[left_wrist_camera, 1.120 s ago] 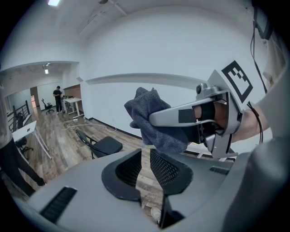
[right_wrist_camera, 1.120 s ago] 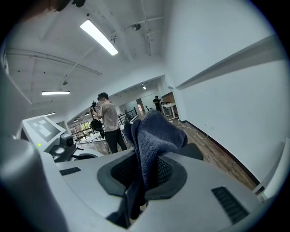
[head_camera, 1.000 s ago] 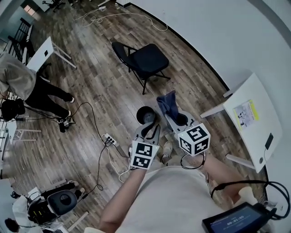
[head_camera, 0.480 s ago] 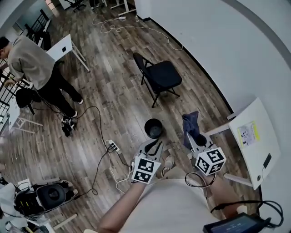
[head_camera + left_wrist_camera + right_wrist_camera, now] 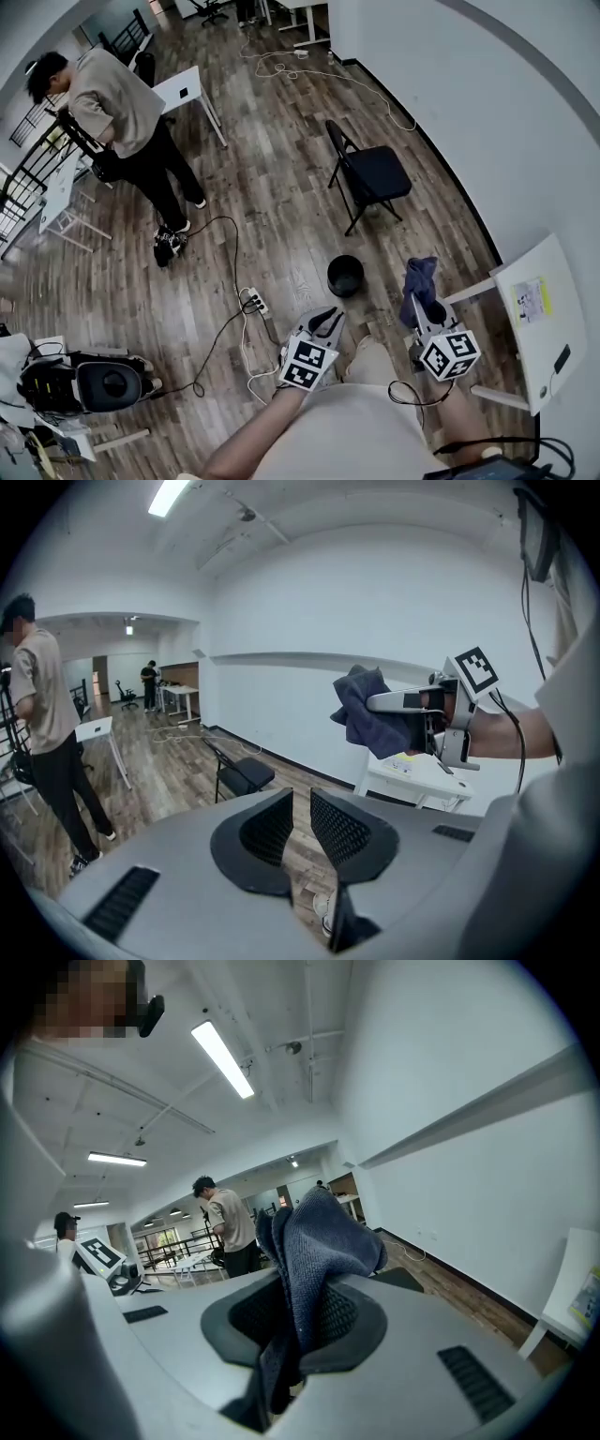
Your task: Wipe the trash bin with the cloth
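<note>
The trash bin (image 5: 345,275) is a small round black one on the wood floor, a little beyond my two grippers. My left gripper (image 5: 327,320) points toward it from below in the head view; its jaws (image 5: 300,803) stand a narrow gap apart with nothing between them. My right gripper (image 5: 418,300) is off to the bin's right, held in the air and shut on a dark blue cloth (image 5: 421,278). The cloth (image 5: 317,1237) bunches up out of the jaws. The left gripper view also catches the right gripper (image 5: 375,703) and the cloth (image 5: 367,716).
A black folding chair (image 5: 373,174) stands past the bin near the wall. A white table (image 5: 547,309) is close on my right. A power strip (image 5: 251,301) and cables lie on the floor to the left. A person (image 5: 120,99) stands far left by white desks.
Both grippers have drawn back from the bin, which lay right at the left jaws a second ago. The cloth has moved off to the bin's right. The view now takes in more floor.
</note>
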### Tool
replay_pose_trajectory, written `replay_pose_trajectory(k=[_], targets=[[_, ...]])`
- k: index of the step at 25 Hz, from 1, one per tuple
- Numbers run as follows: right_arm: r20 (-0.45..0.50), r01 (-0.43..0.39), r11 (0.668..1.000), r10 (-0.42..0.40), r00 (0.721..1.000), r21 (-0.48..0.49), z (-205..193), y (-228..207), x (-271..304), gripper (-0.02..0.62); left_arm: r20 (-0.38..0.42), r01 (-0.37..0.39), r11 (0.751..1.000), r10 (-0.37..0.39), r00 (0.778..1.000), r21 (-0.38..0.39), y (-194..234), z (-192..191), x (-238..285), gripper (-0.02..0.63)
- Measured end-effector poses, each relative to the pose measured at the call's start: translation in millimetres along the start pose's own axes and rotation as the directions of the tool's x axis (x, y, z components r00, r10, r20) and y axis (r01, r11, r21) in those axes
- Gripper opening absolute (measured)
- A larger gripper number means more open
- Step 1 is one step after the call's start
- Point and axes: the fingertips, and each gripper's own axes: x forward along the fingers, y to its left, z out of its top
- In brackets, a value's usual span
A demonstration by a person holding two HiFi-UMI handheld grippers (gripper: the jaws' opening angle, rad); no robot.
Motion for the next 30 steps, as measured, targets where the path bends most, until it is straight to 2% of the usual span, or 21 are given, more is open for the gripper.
replay_pose_trajectory(k=[9,19,26,30], targets=[[0.019,-0.045,0.999,0.046,0.999,-0.009,-14,60,-17,0.054,0.021,-0.008,0.999,0.009,1.0,-0.034,-3,-33,-52,0.071],[0.08,-0.08,0.995,0.084,0.993,-0.053,0,79,-55,0.054,0.062,-0.036,0.999,0.038,0.997,-0.028,-21,-38,-69,0.071],[0.098,-0.088,0.99,0.098,0.99,-0.106,15,72,-108,0.054,0.082,-0.049,0.999,0.049,0.995,-0.004,-71,-17,-76,0.064],[0.104,-0.084,0.99,0.096,0.99,-0.114,13,57,-151,0.054,0.079,-0.049,0.999,0.049,0.996,0.002,-113,-20,-78,0.064]])
